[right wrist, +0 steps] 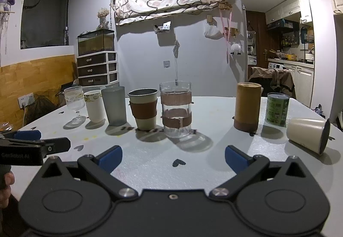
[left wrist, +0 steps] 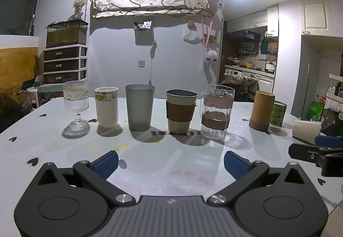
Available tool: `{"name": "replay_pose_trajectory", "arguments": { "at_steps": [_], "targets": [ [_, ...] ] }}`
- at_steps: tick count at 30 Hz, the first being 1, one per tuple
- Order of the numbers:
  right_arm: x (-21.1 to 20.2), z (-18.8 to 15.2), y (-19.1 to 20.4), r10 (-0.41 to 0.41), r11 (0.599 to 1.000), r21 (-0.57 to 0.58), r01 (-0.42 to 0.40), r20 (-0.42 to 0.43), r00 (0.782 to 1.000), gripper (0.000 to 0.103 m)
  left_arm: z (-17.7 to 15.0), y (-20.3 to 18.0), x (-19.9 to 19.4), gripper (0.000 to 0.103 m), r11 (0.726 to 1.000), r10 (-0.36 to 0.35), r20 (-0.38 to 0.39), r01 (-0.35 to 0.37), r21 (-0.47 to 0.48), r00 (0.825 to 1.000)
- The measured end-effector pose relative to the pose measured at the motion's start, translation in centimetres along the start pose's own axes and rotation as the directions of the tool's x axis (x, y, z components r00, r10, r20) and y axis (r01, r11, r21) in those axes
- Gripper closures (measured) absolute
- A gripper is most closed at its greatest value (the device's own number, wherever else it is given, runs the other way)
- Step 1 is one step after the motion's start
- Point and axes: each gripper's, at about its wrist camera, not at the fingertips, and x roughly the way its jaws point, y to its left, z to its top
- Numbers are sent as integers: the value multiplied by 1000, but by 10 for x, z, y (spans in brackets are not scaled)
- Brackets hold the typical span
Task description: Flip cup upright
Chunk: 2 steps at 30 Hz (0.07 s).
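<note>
Both grippers, left (left wrist: 170,163) and right (right wrist: 173,158), hover with jaws apart, empty. Cream cup (right wrist: 307,135) lies sideways near the table's (right wrist: 150,164) right edge; probably light, stiff, slick, so grip its mid-wall.

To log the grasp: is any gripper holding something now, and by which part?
Nothing is held. The left gripper and right gripper are both open; the cup lies untouched.
</note>
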Motion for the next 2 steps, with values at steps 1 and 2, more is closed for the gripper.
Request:
{"name": "replay_pose_trajectory", "arguments": {
  "at_steps": [1, 2],
  "targets": [
    [0, 0, 0, 0, 1000, 1, 0, 0, 1000, 0, 0, 0, 0, 0, 1000, 1, 0, -1, 1, 1000],
    [0, -1, -1, -1, 1000, 1, 1, -1, 1000, 0, 1, 0, 0, 0, 1000, -1, 0, 1, 0, 1000]
  ]
}}
